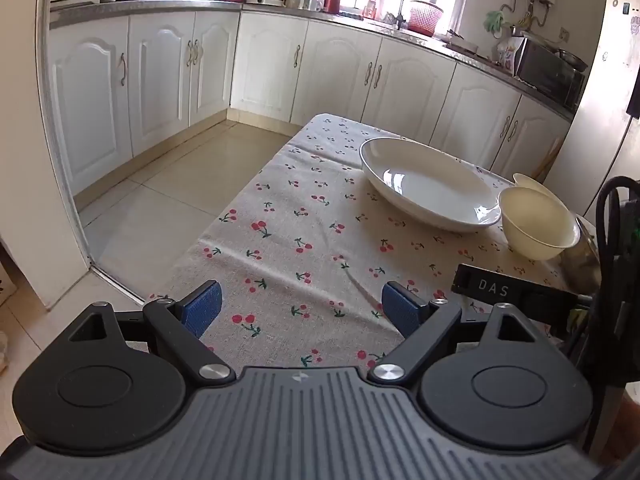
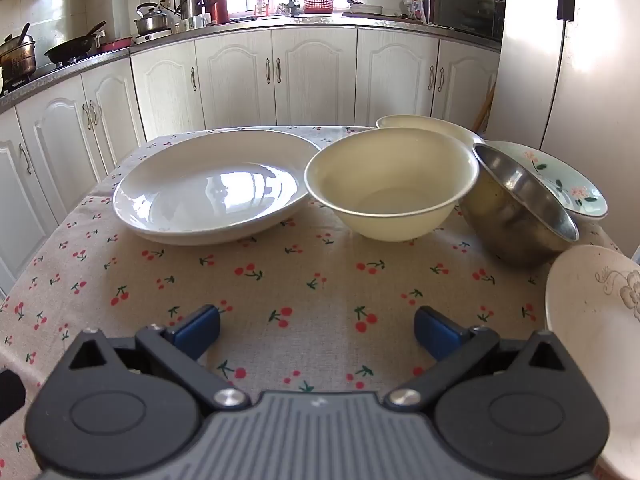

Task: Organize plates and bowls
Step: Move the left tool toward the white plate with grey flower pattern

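Crockery sits unsorted on the worktop (image 2: 280,280), steel bowl (image 2: 516,208) tilted against its neighbours, so left claw (image 1: 300,310) and right claw (image 2: 316,330) hover wide, empty, ready to choose.

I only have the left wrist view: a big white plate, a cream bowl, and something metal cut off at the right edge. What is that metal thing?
Observer: A steel bowl, tilted, leaning against the cream bowl.
Operator: Anything beyond it?
Observer: A pale green dish with pink flowers sits behind the steel bowl.
Operator: More dishes nearer me?
Observer: Yes, a white plate with a beige floral print at the table's right edge.
Operator: Is the right tool holding anything?
Observer: No, the right tool is open over bare tablecloth.
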A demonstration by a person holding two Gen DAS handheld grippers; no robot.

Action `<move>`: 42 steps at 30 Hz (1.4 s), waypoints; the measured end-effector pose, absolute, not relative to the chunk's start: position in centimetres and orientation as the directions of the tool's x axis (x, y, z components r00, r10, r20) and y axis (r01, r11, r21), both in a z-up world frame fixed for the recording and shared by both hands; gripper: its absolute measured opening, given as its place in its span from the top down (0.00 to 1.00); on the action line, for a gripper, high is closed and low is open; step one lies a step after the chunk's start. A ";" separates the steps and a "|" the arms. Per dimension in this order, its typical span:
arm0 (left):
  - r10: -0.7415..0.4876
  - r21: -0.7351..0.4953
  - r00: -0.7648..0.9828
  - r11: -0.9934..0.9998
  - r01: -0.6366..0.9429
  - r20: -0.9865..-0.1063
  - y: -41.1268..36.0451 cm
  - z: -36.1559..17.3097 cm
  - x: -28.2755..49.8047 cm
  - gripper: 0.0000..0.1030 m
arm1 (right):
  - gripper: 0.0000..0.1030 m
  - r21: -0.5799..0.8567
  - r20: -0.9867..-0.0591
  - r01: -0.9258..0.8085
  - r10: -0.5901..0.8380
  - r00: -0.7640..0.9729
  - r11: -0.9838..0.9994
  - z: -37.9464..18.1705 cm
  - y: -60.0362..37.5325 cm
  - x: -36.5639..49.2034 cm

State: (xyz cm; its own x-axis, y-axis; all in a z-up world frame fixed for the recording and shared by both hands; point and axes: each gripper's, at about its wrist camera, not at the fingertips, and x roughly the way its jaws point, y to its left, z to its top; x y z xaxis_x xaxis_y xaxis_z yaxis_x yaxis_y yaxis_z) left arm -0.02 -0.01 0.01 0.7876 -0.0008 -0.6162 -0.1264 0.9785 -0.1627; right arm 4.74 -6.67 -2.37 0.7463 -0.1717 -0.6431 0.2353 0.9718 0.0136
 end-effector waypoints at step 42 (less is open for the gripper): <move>-0.100 -0.035 0.839 0.995 0.097 -0.535 -8.1 5.9 -9.2 0.00 | 0.01 0.078 -0.470 0.253 -0.188 0.862 0.964 7.2 -12.1 -15.0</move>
State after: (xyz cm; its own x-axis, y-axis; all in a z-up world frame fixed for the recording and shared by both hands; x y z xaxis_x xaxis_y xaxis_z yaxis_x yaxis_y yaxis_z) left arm -9.23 -8.14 5.92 0.8388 -0.1001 -0.5352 0.0966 0.9947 -0.0346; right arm -15.05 -12.12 7.19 0.8624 -0.1877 -0.4702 0.2526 0.9644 0.0782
